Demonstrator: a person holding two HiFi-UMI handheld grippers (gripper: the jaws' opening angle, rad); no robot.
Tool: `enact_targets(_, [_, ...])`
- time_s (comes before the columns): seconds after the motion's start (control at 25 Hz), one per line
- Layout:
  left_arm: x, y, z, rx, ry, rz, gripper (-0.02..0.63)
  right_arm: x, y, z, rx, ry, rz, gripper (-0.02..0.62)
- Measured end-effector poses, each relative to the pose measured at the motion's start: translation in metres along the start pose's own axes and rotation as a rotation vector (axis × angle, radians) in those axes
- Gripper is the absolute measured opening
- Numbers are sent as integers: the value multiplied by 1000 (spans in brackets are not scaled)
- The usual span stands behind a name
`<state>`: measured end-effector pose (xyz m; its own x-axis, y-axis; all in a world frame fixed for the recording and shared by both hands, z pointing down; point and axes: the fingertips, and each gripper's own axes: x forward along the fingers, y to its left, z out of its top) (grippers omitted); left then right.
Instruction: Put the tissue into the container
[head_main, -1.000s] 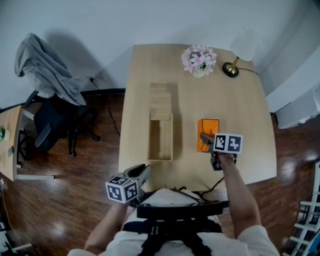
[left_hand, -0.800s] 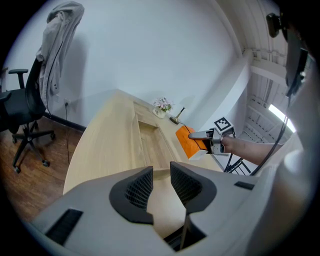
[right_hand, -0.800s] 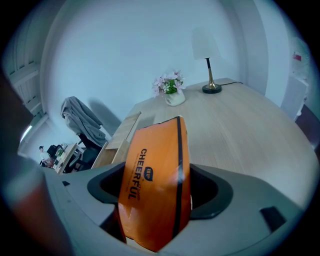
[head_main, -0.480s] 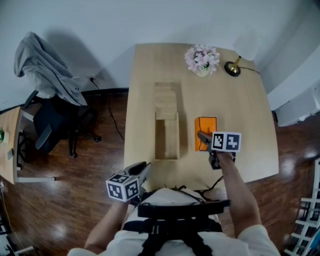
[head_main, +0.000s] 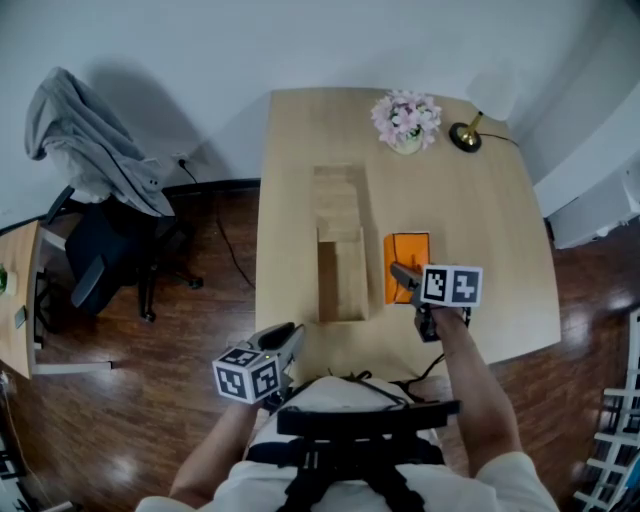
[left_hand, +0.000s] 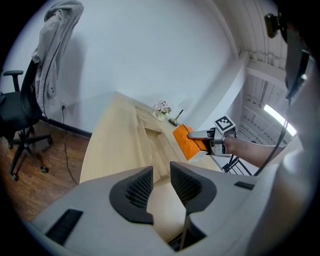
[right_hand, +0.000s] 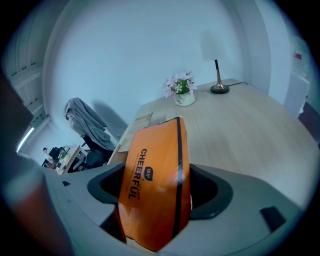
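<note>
My right gripper (head_main: 404, 273) is shut on an orange tissue pack (head_main: 406, 258), which stands between the jaws in the right gripper view (right_hand: 155, 185). The pack hangs just right of a long open wooden container (head_main: 323, 282), whose sliding lid (head_main: 337, 198) is pushed toward the far end. The left gripper view shows the same pack (left_hand: 186, 142) beside the container (left_hand: 150, 136). Near the table's front edge, my left gripper (head_main: 289, 338) is low and off the table. Its jaws stand a little apart with nothing between them (left_hand: 161, 172).
A pot of pink flowers (head_main: 406, 120) and a brass lamp (head_main: 463, 136) stand at the table's far right. A black office chair draped with a grey garment (head_main: 95, 150) sits on the wooden floor to the left. A white cabinet (head_main: 600, 215) is at the right.
The right gripper has carried the orange pack left, closer to the container's right wall. The left gripper has hardly shifted.
</note>
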<state>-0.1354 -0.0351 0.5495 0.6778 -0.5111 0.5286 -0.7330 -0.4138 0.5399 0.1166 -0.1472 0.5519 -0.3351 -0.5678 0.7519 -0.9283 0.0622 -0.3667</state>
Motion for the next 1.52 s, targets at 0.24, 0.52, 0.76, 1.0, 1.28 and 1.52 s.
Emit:
enact_targets(0.24, [-2,8,1,3,7,-13,112,-1,21,3,3,-18,23,385])
enact_targets(0.52, [-6,17,2,9,12,-24,112,-6,50,10,-2,-51,59,383])
enact_targets(0.76, [-9,22,1,12,17,-32,112,-7,87,15,-14,-73,112,383])
enact_targets(1.0, [-12,24,-1,4,19,-34,112,12,119,6,-30,-44,136,383])
enact_targets(1.28, [-18,31,-5,-7,16,-16,112,41,133,-10,-67,-10,95,383])
enact_targets(1.52, [-23,36,-6,-7,19,-4,112,59,130,-23,-54,5,46,383])
